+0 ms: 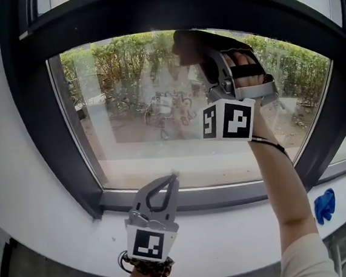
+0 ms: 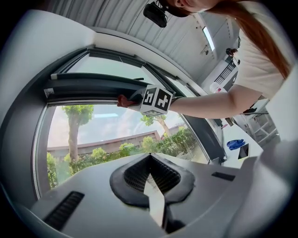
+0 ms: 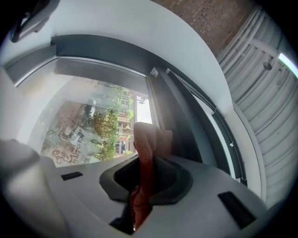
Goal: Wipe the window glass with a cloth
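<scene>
Up near the top edge of the window glass (image 1: 127, 109), the right gripper (image 1: 200, 54) has its jaws clamped on a reddish-brown cloth (image 3: 147, 139). In the right gripper view the fabric is pinched in the jaw slot and bunches up past the tips. In the head view the cloth (image 1: 189, 45) is a dark lump against the pane, just below the dark window frame (image 1: 149, 12). I can't confirm actual contact with the glass from here. The hand (image 1: 246, 73) is wrapped round the gripper handle, forearm reaching up from lower right.

The left gripper (image 1: 174, 178) is down low, tips just at the bottom frame rail, above the white sill (image 1: 231, 233). The left gripper view shows its jaws (image 2: 150, 157) pressed together with nothing between them. That same view catches the right gripper's marker cube (image 2: 156, 100) and a bit of red cloth (image 2: 123, 101) up against the upper frame.

A blue crumpled item (image 1: 324, 205) lies on the sill far right, well apart from both grippers; I can't tell what it is. Through the glass: hedge (image 1: 123, 60) and parked bicycles (image 1: 167, 111).
</scene>
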Tool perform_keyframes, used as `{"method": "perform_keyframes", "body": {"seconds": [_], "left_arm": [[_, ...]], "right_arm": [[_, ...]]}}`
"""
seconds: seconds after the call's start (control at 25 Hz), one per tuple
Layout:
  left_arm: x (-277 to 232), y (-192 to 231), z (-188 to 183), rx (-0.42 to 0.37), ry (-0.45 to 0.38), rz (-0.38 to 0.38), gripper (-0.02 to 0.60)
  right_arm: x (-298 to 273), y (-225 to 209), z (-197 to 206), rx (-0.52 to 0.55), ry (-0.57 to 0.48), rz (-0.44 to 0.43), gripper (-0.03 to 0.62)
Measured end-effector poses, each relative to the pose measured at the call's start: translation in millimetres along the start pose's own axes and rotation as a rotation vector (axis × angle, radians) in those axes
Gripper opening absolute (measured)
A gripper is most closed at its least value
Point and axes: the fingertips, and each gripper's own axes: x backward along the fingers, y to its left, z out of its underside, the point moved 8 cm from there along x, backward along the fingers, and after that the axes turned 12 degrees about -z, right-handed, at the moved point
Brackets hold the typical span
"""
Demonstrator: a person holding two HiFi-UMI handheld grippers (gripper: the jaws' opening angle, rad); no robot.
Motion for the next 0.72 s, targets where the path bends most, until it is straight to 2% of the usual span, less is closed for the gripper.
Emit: {"method": "perform_keyframes", "body": {"seconds": [0.28,0.48,0.72], "left_arm": [[5,-2,-4,0.003,0.008,-0.002,0.018],[13,-6,-1,0.021,0.022,-0.004,0.018],[16,-4,0,0.016,0.025,-0.014,0.018]], "right_arm": [[9,52,-14,-0.062,-0.04,-0.072,0.064],[24,92,-21,-0.168,-0.044,-0.131,0.064],[46,168,-34,-0.262,-0.051,-0.264,0.064]]}}
